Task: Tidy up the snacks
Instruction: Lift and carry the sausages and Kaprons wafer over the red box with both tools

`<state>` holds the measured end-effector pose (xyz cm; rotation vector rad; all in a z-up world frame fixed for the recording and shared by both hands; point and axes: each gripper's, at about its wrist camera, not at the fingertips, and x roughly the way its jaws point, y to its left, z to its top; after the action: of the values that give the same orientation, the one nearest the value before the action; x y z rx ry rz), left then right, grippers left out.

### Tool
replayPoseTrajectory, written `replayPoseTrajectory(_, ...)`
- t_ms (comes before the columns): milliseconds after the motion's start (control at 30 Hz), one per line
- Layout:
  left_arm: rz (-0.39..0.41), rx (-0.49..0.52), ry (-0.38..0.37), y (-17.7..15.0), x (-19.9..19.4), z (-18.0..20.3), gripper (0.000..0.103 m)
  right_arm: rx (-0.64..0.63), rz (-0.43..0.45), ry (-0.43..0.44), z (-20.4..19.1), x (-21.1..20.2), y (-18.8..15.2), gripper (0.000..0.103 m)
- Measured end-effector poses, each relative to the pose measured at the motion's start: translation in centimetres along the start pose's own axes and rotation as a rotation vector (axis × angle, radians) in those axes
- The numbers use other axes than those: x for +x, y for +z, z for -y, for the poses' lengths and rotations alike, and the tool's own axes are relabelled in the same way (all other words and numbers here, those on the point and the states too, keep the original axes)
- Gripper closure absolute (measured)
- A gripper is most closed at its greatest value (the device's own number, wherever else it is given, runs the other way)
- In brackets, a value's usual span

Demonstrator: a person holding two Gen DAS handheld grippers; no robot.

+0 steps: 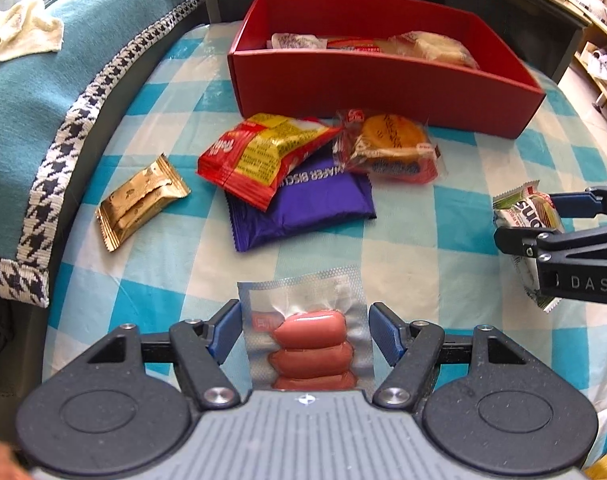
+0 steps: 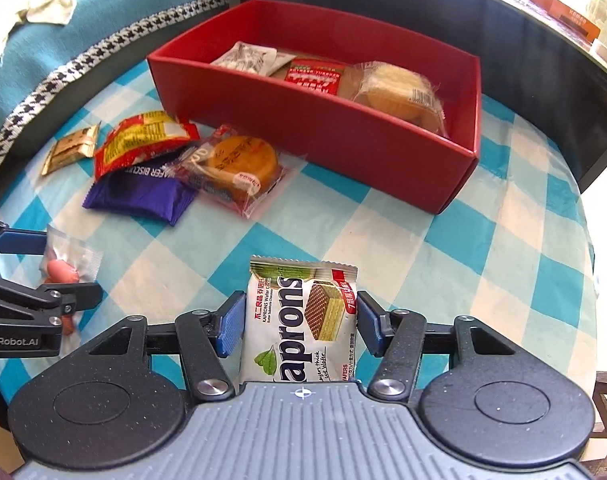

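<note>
A red box (image 1: 383, 88) (image 2: 327, 160) stands at the back of the checked table and holds several wrapped snacks. My left gripper (image 1: 305, 332) is shut on a clear pack of sausages (image 1: 309, 344), its pads against both edges. My right gripper (image 2: 301, 320) is shut on a white Kaprons wafer pack (image 2: 303, 320); it also shows at the right of the left wrist view (image 1: 523, 216). Loose on the cloth lie a gold bar (image 1: 141, 200), a red-yellow pack (image 1: 263, 152), a purple wafer pack (image 1: 303, 204) and a wrapped round cake (image 1: 387, 144).
A teal blanket with a houndstooth border (image 1: 43, 120) and a cream cloth (image 1: 23, 28) lie to the left. A dark wall runs behind the box. The table's right edge (image 2: 583, 260) drops off toward shelves and a chair.
</note>
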<state>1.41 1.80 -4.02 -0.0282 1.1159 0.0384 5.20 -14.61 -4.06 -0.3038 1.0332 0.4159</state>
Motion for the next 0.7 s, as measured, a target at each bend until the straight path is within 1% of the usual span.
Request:
replayPoseTrajectory(467,0.084,-0.024,-0.025,2.1,-1.6,0.4,0.005,0.013,0.065,0.008,0.2,-1.4,0.9,0.038)
replayPoseTrajectory(700,0.138,-0.034,-0.038,3.7,-2.7,0.6,0.005,0.017,0.105,0.011,0.2,-2.2,1.7,0.038)
